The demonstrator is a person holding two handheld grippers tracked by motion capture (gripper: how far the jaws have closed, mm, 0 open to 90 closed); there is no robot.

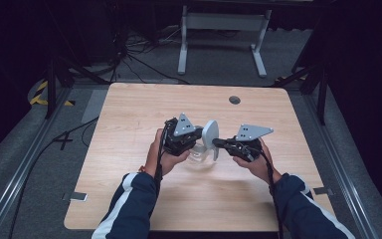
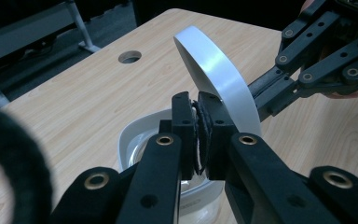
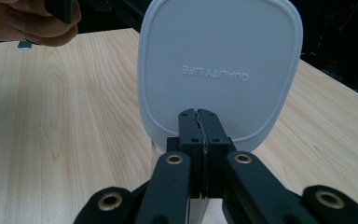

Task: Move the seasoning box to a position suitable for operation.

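Note:
A white rounded-square lid (image 1: 210, 138) stands on edge above the table's middle, and my right gripper (image 1: 218, 143) is shut on its rim. The right gripper view looks at the lid (image 3: 219, 60) face-on, with raised lettering, and the right gripper (image 3: 199, 114) pinches its lower edge. Under the lid sits a clear container (image 1: 198, 158) with a white rim (image 2: 130, 140). My left gripper (image 2: 199, 105) hovers over that container beside the lid (image 2: 219, 70), its jaws shut pad to pad with nothing between them. In the high view the left gripper (image 1: 200, 133) is just left of the lid.
The light wooden table (image 1: 129, 109) has a round cable hole (image 1: 234, 99) near its far edge. Beyond it a white metal stand (image 1: 223, 22) and loose cables (image 1: 129, 59) are on the grey floor. The hand on the left gripper (image 3: 28, 23) appears at the upper left of the right gripper view.

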